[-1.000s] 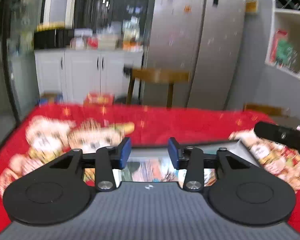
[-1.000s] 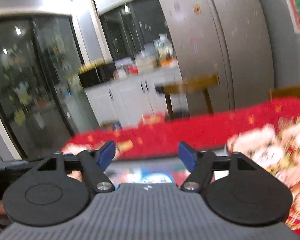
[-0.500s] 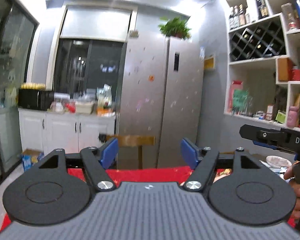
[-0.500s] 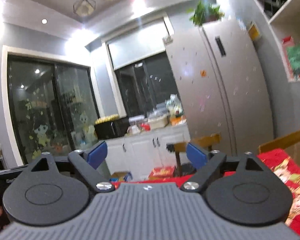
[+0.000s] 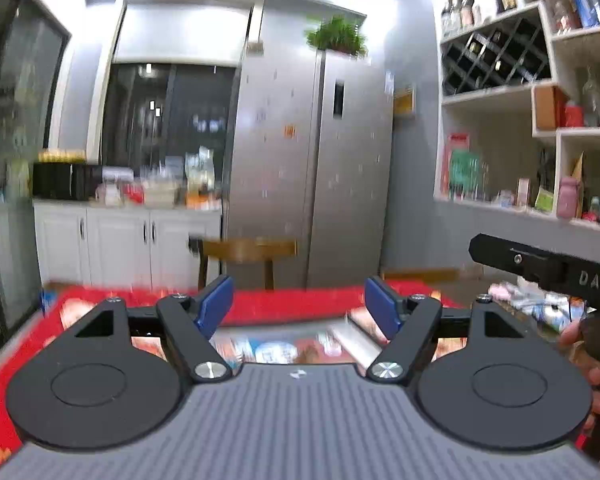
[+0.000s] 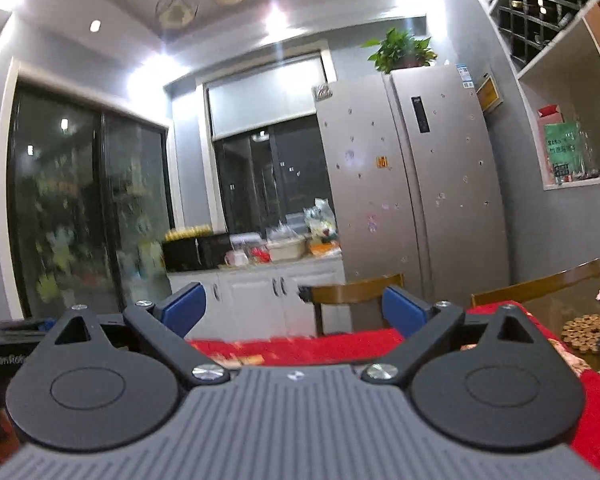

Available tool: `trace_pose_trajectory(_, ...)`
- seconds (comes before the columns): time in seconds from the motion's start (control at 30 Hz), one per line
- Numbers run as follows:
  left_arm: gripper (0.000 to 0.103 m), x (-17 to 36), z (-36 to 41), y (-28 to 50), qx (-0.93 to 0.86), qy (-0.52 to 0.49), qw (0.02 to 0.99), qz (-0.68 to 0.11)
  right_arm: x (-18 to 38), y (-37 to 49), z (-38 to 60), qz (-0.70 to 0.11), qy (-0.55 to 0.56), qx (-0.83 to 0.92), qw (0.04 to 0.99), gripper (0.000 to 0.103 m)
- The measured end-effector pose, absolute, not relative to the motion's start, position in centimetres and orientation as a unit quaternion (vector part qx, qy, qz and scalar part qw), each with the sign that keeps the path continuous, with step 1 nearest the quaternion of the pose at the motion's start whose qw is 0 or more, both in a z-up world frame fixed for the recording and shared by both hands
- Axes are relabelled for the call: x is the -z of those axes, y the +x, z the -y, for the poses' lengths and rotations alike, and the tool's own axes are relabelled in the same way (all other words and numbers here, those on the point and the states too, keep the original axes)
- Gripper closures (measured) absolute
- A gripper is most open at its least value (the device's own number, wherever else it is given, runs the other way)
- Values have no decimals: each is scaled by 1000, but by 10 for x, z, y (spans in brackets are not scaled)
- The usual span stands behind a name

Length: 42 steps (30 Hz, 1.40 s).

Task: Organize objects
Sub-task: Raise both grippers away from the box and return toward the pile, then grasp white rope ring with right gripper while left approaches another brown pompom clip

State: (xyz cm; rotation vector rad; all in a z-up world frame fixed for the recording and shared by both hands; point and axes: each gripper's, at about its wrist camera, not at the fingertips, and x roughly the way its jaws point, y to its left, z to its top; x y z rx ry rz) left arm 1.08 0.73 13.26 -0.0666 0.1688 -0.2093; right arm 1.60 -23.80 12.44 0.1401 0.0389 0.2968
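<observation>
Left wrist: left tool [image 5: 300, 306] spread, gripping nothing, above blurred picture tray [image 5: 284, 346] on the red bench [image 5: 284, 304]; "DAS" legible on right tool's body [image 5: 548, 268].

Right wrist: right tool [image 6: 294, 314] spread, gripping nothing; "GenRob" cut off at left edge.

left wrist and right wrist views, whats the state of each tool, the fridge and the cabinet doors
left tool: open, holding nothing
right tool: open, holding nothing
fridge: both doors shut
cabinet doors: shut
</observation>
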Motion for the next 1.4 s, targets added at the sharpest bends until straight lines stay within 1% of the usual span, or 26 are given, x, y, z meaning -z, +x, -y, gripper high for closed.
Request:
trace_pose_trajectory(0.1,26,-109,0,28,102,-25,988,-117,-108,20,233,-39,52,-150,987,4)
trace_pose_trajectory(0.33,26,-53,21,32,110,7,983,-147,-72,30,241,-90,65,-136,985,4)
trace_pose_trajectory(0.6,26,-15,29,61,135,19,969,-204,-32,62,242,-144,63,-107,982,5)
trace_pose_trajectory(0.7,26,-3,28,71,133,27,963,-231,-15,70,243,-174,62,-99,978,7)
trace_pose_trajectory(0.87,26,8,25,83,126,22,959,-253,7,77,245,-221,47,-75,971,11)
trace_pose_trajectory(1.0,26,18,25,88,118,29,955,-269,15,80,249,-246,59,-75,965,11)
trace_pose_trajectory(1.23,26,18,27,84,111,37,959,-257,16,84,251,-262,66,-84,959,11)
trace_pose_trajectory(1.4,28,20,32,82,116,51,958,-258,22,93,257,-289,95,-96,948,16)
